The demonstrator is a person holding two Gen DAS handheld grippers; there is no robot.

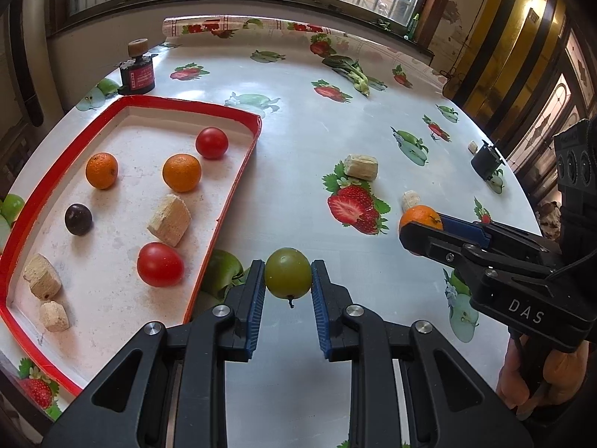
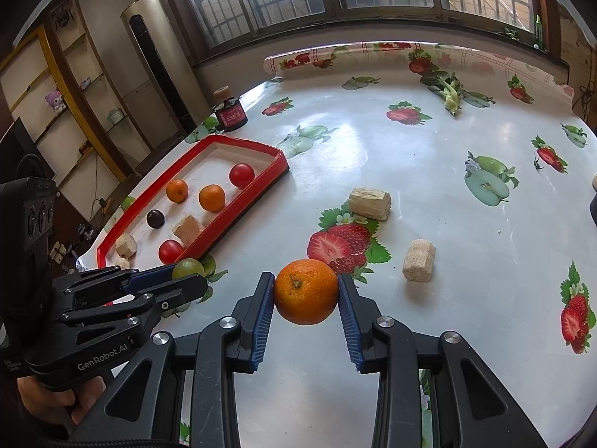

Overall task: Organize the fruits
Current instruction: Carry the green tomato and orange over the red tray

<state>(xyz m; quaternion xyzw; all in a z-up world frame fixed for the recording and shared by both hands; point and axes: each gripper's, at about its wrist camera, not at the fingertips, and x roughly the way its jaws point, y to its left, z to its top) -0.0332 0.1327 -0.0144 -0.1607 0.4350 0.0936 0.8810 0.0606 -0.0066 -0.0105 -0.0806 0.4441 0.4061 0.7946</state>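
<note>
1. The left gripper (image 1: 288,280) has its jaws narrowed onto a green fruit (image 1: 288,273), just beside the red tray (image 1: 238,175).
2. The right gripper (image 2: 306,293) clamps an orange (image 2: 306,291) above the desk (image 2: 429,171).
3. The tray's near corner is cut off in the left wrist view.

Black container (image 2: 593,207) cut off at right edge.

Three oranges (image 1: 101,170), two tomatoes (image 1: 211,143), six biscuit pieces (image 1: 169,220).
</note>
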